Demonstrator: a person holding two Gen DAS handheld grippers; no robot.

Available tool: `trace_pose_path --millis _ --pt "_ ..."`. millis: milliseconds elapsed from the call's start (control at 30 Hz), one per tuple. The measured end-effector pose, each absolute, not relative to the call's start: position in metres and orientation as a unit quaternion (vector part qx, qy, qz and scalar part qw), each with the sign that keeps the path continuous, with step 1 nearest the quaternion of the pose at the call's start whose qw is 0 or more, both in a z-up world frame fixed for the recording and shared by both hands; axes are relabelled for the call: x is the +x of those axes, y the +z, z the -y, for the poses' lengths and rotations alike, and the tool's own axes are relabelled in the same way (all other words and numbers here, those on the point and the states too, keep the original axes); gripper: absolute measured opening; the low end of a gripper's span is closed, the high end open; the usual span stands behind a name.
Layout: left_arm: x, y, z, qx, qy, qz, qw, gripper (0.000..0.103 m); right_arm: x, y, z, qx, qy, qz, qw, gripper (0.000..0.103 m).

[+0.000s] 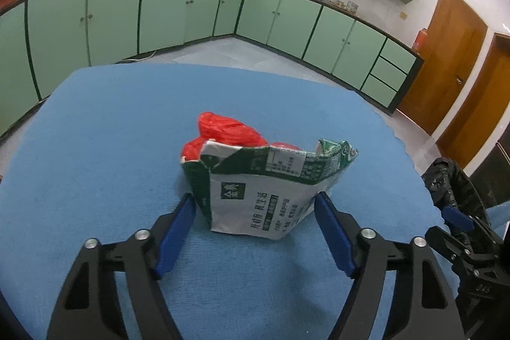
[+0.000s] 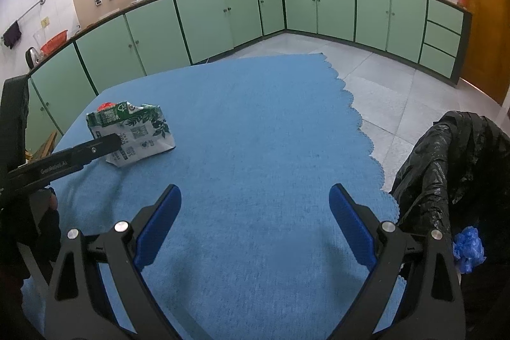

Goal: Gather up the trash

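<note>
A crushed green-and-white milk carton [image 1: 255,196] stands on the blue tablecloth [image 1: 111,133], with a crumpled red plastic bag [image 1: 226,126] right behind it. My left gripper [image 1: 255,196] is open, its blue fingers [image 1: 181,219] flanking the carton's base, close to its sides without squeezing it. In the right wrist view the carton [image 2: 137,129] lies far left, the left gripper's finger [image 2: 105,145] in front of it. My right gripper [image 2: 255,188] stands open over bare cloth near the table's right edge, nothing between its fingers.
A bin lined with a black trash bag [image 2: 446,164] stands off the table's right edge, with a crumpled blue item [image 2: 468,247] at its near side. Green kitchen cabinets [image 2: 207,21] line the far walls, beyond tiled floor [image 2: 398,91]. A gloved hand [image 2: 47,222] holds the left gripper.
</note>
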State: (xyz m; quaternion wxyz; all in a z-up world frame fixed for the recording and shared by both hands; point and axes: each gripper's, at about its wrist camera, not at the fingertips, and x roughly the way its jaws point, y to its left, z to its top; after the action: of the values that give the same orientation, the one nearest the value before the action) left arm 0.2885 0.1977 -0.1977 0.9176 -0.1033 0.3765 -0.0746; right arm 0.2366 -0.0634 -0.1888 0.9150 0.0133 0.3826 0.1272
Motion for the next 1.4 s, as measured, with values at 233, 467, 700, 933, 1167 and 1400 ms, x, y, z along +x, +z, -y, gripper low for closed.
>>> trace_pose_path --millis 233,467,700,933,1167,1400 --pt "0.277 -0.198 -0.181 -0.120 -0.120 -0.383 0.908 0.027 0.236 -0.188 0.061 0.013 0.125 -0.382 0.916 0.091" --pt "0.263 -0.195 -0.153 -0.095 -0.176 -0.387 0.900 0.028 0.236 -0.188 0.072 0.019 0.116 -0.381 0.917 0.091" --pt "0.246 -0.179 -0.190 -0.099 -0.127 -0.367 0.916 0.032 0.242 -0.178 0.060 0.020 0.134 -0.370 0.919 0.091" --pt "0.262 -0.180 -0.223 -0.107 -0.061 -0.367 0.922 0.032 0.276 -0.150 0.022 0.019 0.155 -0.343 0.926 0.091" --pt "0.280 -0.168 -0.229 -0.090 -0.027 -0.355 0.930 0.035 0.301 -0.143 -0.009 0.015 0.171 -0.345 0.923 0.091" --pt "0.287 -0.176 -0.233 -0.096 -0.024 -0.365 0.926 0.038 0.293 -0.167 -0.012 -0.011 0.166 -0.383 0.909 0.091"
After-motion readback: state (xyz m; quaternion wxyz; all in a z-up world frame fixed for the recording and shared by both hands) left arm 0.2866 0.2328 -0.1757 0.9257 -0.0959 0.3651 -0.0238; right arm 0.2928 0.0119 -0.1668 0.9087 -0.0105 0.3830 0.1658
